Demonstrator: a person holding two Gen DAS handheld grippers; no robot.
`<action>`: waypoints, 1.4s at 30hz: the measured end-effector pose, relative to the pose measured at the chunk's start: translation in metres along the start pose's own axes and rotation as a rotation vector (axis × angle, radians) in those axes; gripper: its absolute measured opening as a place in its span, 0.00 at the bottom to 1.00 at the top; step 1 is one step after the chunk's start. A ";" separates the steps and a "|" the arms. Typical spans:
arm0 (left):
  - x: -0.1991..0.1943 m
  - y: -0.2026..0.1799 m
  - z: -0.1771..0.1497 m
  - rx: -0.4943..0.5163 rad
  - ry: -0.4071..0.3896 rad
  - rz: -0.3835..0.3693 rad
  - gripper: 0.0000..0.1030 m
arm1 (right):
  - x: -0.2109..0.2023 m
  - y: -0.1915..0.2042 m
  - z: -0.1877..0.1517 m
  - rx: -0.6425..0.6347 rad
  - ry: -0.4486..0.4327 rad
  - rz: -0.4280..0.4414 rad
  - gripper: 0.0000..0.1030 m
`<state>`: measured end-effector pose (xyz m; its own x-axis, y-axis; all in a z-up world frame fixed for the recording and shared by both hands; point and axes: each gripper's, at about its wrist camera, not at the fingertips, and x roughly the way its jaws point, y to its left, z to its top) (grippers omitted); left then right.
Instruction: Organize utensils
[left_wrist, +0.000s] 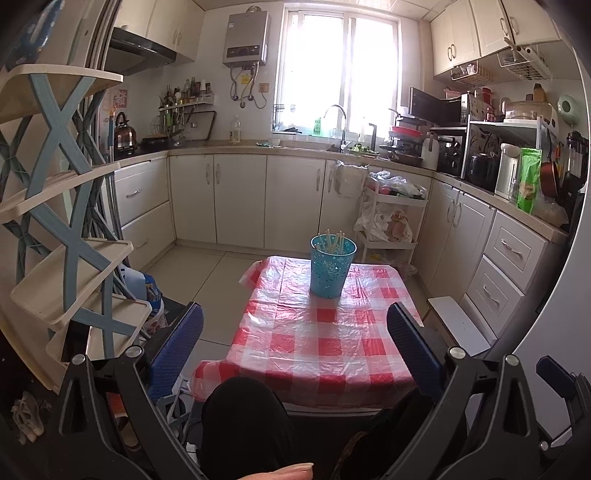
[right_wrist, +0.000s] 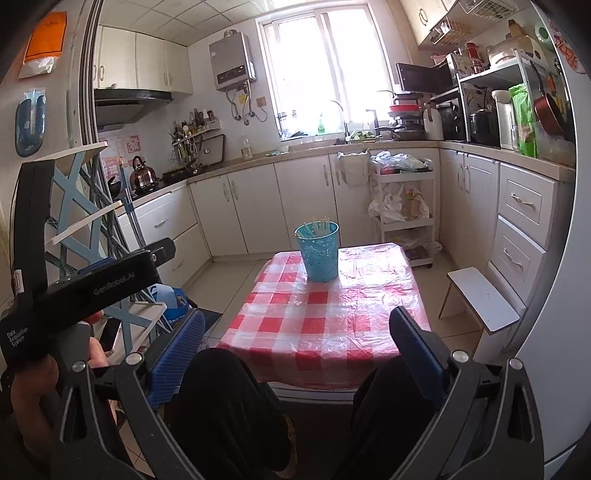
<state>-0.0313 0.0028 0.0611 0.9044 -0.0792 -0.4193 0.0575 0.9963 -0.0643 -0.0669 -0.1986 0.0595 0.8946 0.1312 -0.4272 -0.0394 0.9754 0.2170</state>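
A turquoise perforated cup (left_wrist: 332, 266) (right_wrist: 319, 252) stands upright at the far end of a small table under a red-and-white checked plastic cloth (left_wrist: 314, 332) (right_wrist: 325, 325). Several pale chopsticks (left_wrist: 331, 242) (right_wrist: 317, 226) stick out of it. My left gripper (left_wrist: 295, 332) hangs open over the table's near end, well short of the cup, with nothing between its blue pads. My right gripper (right_wrist: 299, 339) is also open and empty, held back at the near edge. The left gripper's black body (right_wrist: 92, 288) shows at the left of the right wrist view.
A person's dark-clad knees (left_wrist: 243, 424) (right_wrist: 229, 406) sit under the near table edge. A blue-and-cream folding rack (left_wrist: 66, 221) stands at left. A white stool (right_wrist: 480, 299) and white trolley (right_wrist: 404, 206) stand at right. Kitchen cabinets and counters ring the room.
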 end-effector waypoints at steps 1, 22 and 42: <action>-0.001 -0.001 0.001 0.006 -0.004 -0.001 0.93 | -0.001 0.000 0.000 -0.002 -0.002 0.000 0.93; -0.009 -0.003 0.000 0.020 -0.017 -0.008 0.93 | -0.002 0.003 -0.005 -0.003 0.009 0.005 0.93; -0.010 -0.003 -0.002 0.015 -0.012 -0.002 0.93 | 0.001 0.007 -0.011 -0.001 0.026 0.009 0.93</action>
<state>-0.0417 0.0009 0.0641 0.9094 -0.0812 -0.4079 0.0659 0.9965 -0.0514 -0.0710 -0.1898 0.0512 0.8821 0.1443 -0.4483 -0.0476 0.9743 0.2200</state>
